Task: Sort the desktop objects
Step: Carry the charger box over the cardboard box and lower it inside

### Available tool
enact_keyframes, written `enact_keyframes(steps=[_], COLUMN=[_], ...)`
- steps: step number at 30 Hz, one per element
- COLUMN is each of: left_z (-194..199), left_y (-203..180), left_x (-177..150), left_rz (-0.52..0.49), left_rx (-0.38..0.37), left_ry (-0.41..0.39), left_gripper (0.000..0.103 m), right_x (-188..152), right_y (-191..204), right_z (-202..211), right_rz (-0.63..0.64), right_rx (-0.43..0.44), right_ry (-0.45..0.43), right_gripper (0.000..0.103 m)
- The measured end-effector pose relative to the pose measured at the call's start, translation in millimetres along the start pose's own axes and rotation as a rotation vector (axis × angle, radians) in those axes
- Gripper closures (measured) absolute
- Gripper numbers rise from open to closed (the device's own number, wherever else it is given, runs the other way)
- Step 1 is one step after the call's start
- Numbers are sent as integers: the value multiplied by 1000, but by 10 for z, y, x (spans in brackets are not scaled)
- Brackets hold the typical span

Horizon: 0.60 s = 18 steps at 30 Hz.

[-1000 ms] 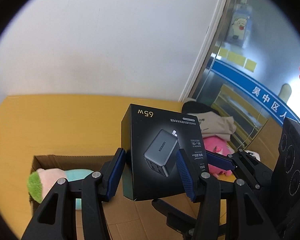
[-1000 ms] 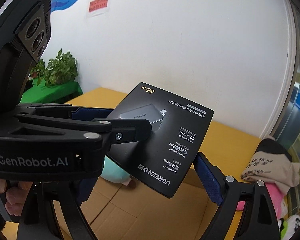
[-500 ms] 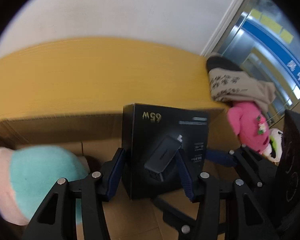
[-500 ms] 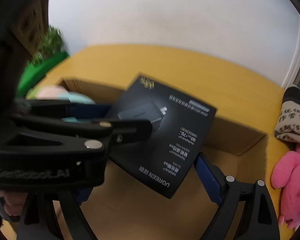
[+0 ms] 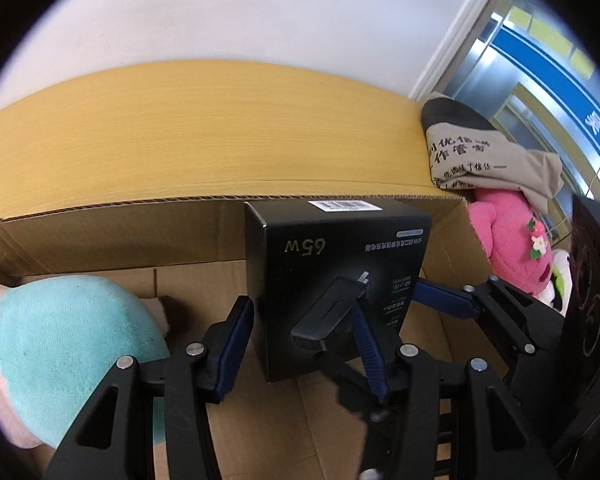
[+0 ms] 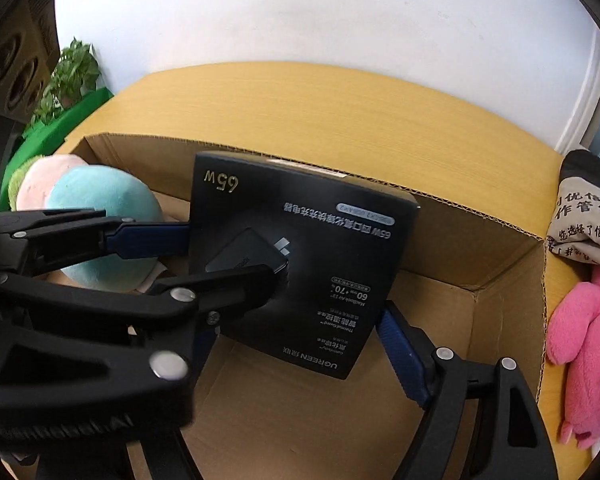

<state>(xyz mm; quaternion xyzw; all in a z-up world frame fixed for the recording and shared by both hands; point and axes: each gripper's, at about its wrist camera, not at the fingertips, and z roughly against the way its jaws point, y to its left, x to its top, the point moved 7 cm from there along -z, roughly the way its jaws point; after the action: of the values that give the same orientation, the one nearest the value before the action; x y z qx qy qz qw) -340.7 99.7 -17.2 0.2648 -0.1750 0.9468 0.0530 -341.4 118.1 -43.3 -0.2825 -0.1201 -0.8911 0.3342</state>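
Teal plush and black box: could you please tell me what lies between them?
One finger of the left claw, gripping the box beside the plush; right wrist view.

One black printed charger box (image 5: 336, 280); one open brown cardboard carton (image 5: 112, 236); two plush toys: teal-and-pink (image 5: 60, 344), bright pink (image 5: 512, 244); one printed beige cloth bundle (image 5: 480, 156); one potted green plant (image 6: 70, 80).

Black charger box (image 5: 336, 276), upright, in cardboard carton (image 5: 112, 236)

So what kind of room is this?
Probably an office or a public service hall: a wooden desk, a glass door with a blue sign band, and a potted plant by the white wall.
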Motion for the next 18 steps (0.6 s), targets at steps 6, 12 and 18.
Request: enact_keyframes(steps=[6,12,18], left_z=[608,684,101], left_y=[35,-85,-6], left_x=[55,65,132], left_rz=[-6,-44,4], left_rx=[19,36,22], left_ry=[-144,-174,-53], left_gripper=[45,29,29], right_x=[-68,-131,-211], right_y=[-133,-139,-222], right_z=[460,234,32], right_rz=[-57,-144,-195], right_rx=[14,98,128], right_ry=[-82,0,33], right_gripper=[0,0,0])
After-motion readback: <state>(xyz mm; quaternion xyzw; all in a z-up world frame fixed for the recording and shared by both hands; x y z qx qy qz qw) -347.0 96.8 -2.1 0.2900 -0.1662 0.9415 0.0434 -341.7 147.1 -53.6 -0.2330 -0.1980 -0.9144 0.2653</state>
